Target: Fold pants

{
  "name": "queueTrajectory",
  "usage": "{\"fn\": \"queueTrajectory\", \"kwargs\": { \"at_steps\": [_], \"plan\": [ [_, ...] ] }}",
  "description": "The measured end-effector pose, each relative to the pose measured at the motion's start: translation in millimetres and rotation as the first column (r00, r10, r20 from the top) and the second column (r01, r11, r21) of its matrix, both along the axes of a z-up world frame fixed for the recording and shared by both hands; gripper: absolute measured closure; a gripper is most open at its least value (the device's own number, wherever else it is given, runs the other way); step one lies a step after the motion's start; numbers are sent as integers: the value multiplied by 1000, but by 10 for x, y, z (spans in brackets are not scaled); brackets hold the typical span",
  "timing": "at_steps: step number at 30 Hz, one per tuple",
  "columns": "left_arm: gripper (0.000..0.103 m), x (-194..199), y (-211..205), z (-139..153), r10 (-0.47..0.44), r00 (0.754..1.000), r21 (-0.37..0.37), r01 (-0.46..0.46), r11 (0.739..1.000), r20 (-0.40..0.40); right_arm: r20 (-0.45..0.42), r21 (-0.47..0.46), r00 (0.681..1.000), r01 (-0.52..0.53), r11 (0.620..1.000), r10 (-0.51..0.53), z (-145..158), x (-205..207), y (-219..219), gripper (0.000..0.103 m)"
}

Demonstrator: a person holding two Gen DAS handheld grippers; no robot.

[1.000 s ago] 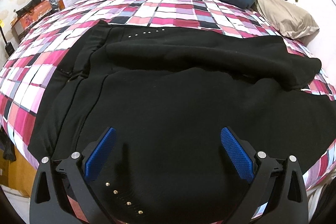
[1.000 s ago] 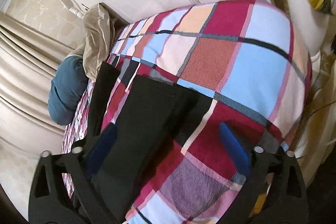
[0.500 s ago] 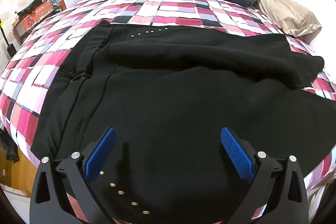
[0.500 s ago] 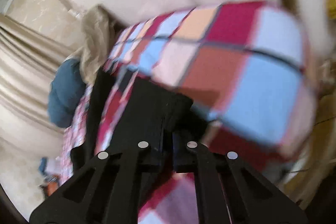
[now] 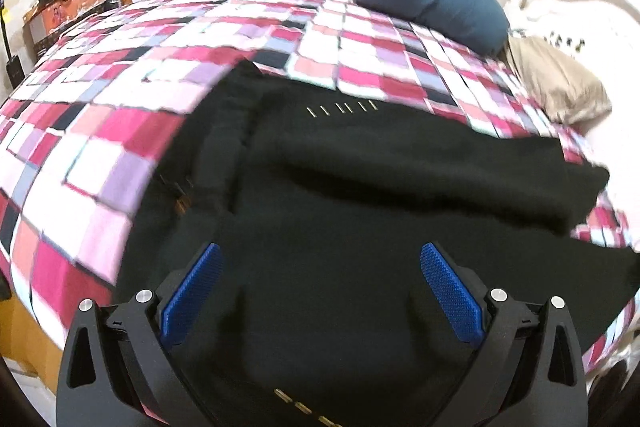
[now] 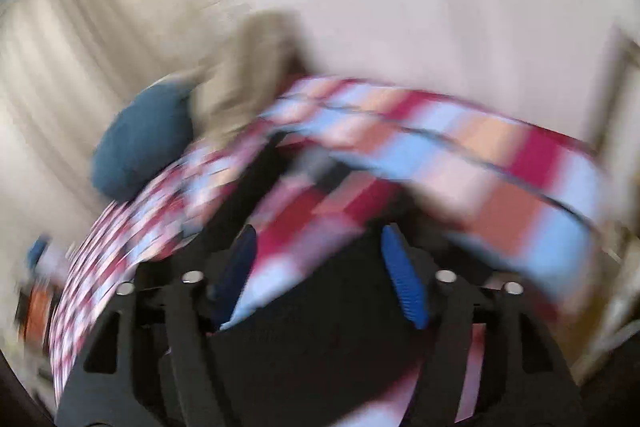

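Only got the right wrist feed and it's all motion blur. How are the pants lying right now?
Observer: The left wrist view shows the black pants spread flat on the checked bedspread, with one part doubled over along the far side.
Operator: Left gripper got hold of them?
Observer: No. The left gripper is open over the near part of the pants, its blue pads wide apart with no cloth pinched between them.
Operator: Any landmark for the far edge?
Observer: A short row of metal studs sits near the pants' far edge, left of the middle.
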State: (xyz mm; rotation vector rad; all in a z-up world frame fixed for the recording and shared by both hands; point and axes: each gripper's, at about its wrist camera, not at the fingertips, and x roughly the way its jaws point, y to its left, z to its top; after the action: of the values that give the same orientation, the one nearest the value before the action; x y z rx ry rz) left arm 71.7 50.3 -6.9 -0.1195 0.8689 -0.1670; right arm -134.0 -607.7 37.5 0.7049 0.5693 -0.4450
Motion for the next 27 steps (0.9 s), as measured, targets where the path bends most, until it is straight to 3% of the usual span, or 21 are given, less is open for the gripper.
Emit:
{"fn": "queueTrajectory", "kwargs": {
  "at_steps": [2, 3, 5, 8, 9, 11, 15, 18, 19, 20, 25, 27],
  "plan": [
    [4, 183, 171, 56, 7, 1000, -18, -7, 1000, 11, 22, 14, 985, -170, 985, 170, 79, 409, 234, 31],
    [4, 335, 318, 86, 13, 1000, -42, -13, 999, 10, 22, 22, 963, -271, 962, 270, 98, 702, 403, 30],
    [4, 568, 533, 101, 2, 1000, -94, -3, 996, -4, -1, 27, 898, -440, 898, 440, 102, 1248, 718, 30],
    [4, 1035, 906, 38, -17, 999, -172, 8, 985, -50, -74, -12, 826, -561, 828, 558, 85, 1881, 1135, 30],
    [4, 1143, 981, 9, -20, 998, -185, 8, 983, -63, -84, -5, 789, -612, 791, 609, 61, 2103, 1281, 30],
    [4, 1416, 1113, -84, -41, 995, -201, 22, 979, -88, -101, 7, 752, -655, 756, 652, 9, 2445, 1478, 29],
    [4, 1782, 1085, -267, -146, 979, -220, 114, 969, -139, -136, 56, 632, -764, 643, 763, -145, 2968, 1859, 29],
    [4, 2003, 849, -389, -216, 962, -170, 188, 967, -166, -182, 64, 518, -842, 536, 836, -261, 3186, 2174, 28],
    [4, 2058, 811, -412, -227, 959, -149, 202, 968, -172, -196, 66, 493, -856, 513, 848, -292, 3235, 2239, 27],
    [4, 2099, 768, -417, -236, 957, -127, 216, 968, -170, -207, 77, 448, -879, 471, 870, -330, 3326, 2321, 22],
    [4, 2271, 701, -452, -254, 946, -112, 236, 965, -200, -243, 152, 330, -916, 372, 912, -547, 3629, 2535, 18],
    [4, 2255, 667, -455, -277, 939, -73, 267, 961, -203, -252, 178, 290, -924, 338, 923, -602, 3688, 2578, 18]
  ]
}}
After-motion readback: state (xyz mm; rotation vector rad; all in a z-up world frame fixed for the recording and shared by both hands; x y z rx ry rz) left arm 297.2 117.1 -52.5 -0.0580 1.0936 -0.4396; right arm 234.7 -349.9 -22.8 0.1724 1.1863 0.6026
